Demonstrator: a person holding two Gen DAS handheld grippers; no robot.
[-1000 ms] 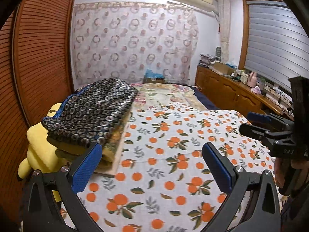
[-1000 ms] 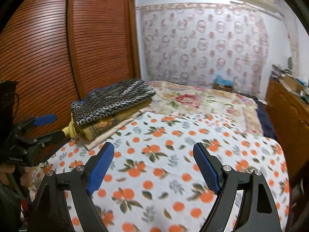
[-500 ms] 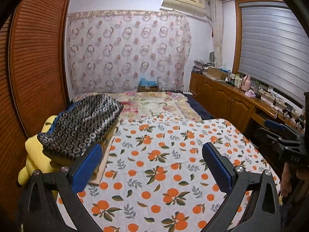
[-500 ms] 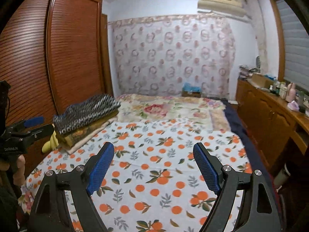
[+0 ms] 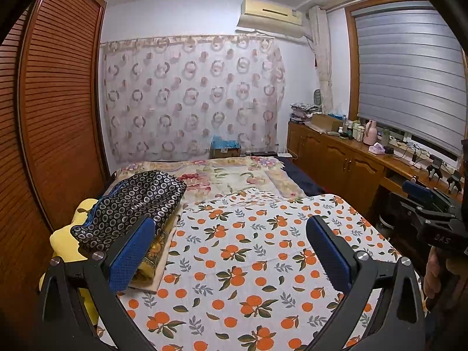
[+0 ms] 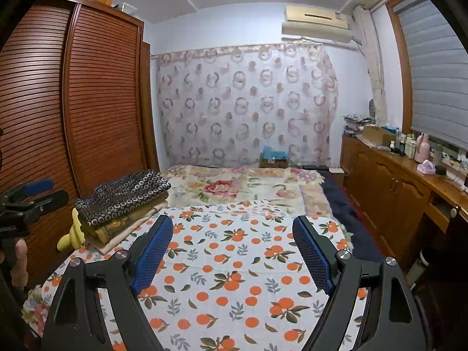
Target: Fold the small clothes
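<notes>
A stack of folded clothes, topped by a dark ring-patterned piece [image 5: 137,201], lies at the bed's left side; it also shows in the right wrist view [image 6: 125,196]. My left gripper [image 5: 231,234] is open and empty, held above the orange-print sheet [image 5: 248,263], right of the stack. My right gripper [image 6: 232,235] is open and empty above the same sheet [image 6: 234,278]. Each gripper shows at the edge of the other's view: the right one [image 5: 421,201] and the left one [image 6: 32,196].
A yellow plush toy [image 5: 64,239] lies beside the stack against the wooden wardrobe [image 5: 58,117]. A floral blanket [image 6: 234,184] covers the far half of the bed. A wooden cabinet with bottles [image 5: 351,158] runs along the right wall.
Both grippers have risen and pulled back from the bed, so the sheet and the folded stack look farther away and lower. Both stay open and empty.
</notes>
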